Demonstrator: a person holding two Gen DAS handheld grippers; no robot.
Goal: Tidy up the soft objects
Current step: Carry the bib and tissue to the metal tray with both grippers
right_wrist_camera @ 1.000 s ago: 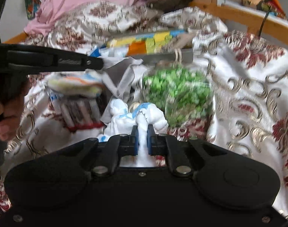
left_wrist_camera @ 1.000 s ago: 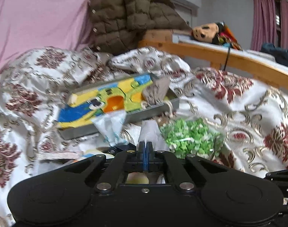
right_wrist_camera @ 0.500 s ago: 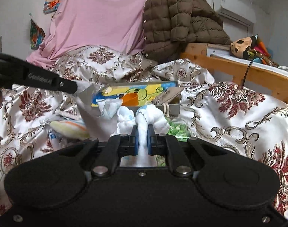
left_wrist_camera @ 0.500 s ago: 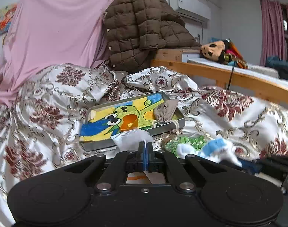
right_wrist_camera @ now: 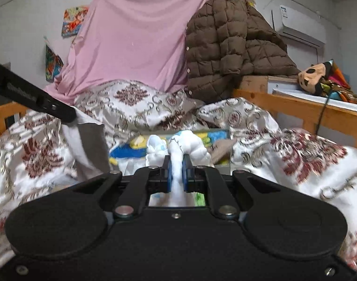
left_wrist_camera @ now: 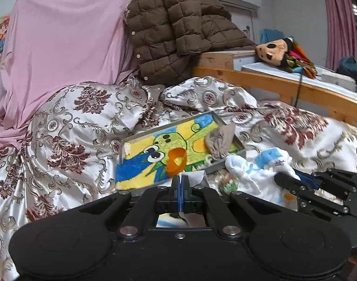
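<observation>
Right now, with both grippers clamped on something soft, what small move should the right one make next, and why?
Probably carry the white-and-blue plush toy forward over the shallow grey tray with the cartoon lining and release. The right gripper is shut on it, lifted, just short of that tray.

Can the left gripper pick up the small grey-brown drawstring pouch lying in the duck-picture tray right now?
Probably not: the left gripper is shut on a thin white cloth, so it must release first. The pouch itself lies uncovered in the tray.

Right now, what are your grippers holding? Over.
Left hand-held gripper shut on grey cloth. Right hand-held gripper shut on white soft toy. Tray ahead, nothing blocking.
</observation>
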